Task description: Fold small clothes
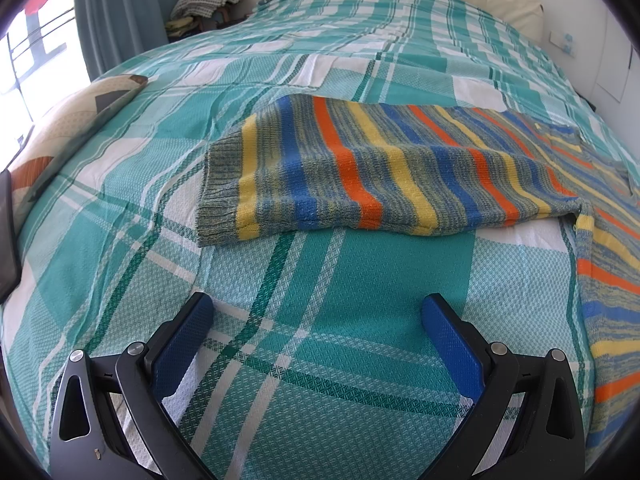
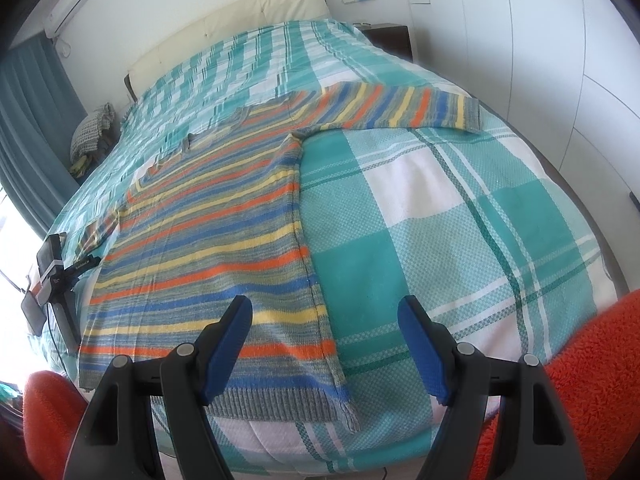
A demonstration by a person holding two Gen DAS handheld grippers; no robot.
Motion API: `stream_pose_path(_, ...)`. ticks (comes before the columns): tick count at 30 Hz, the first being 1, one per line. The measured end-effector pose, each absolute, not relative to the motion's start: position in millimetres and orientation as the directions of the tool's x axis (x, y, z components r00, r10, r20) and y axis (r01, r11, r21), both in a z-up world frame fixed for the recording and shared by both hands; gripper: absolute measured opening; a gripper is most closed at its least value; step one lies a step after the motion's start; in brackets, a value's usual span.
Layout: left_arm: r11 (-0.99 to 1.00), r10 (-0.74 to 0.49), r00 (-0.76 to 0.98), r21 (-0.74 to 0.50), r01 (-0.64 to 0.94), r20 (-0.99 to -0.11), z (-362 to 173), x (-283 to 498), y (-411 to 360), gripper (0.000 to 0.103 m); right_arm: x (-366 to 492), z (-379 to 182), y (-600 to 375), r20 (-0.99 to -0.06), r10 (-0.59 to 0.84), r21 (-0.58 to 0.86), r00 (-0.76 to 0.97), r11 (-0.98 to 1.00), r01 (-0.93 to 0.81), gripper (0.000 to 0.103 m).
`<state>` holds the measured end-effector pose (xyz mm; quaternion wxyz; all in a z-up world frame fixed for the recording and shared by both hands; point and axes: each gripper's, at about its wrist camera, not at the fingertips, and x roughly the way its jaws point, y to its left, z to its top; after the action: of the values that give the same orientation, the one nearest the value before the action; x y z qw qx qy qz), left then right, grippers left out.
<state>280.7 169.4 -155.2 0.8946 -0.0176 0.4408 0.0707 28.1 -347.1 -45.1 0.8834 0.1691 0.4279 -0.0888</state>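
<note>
A striped knit sweater in orange, blue, yellow and grey lies flat on the bed, sleeves spread out. In the left wrist view its left sleeve lies straight across, cuff to the left. My left gripper is open and empty, a little short of that sleeve, over the bedspread. In the right wrist view the right sleeve reaches far right. My right gripper is open and empty, above the sweater's lower right hem corner.
The bed has a teal and white plaid bedspread. A patterned pillow lies at the bed's left edge. Orange fuzzy fabric is at the near right and near left. A camera stand sits left. A headboard is at the back.
</note>
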Motion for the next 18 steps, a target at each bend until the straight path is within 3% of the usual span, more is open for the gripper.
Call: stream_pose_path(18, 0.989, 0.111, 0.601, 0.031, -0.143, -0.791, -155.5, 280.6, 169.5, 0.103, 30.4, -51.6, -344.0, -0.796, 0.007, 0.227, 0.605, 0.930, 0.288, 0.075)
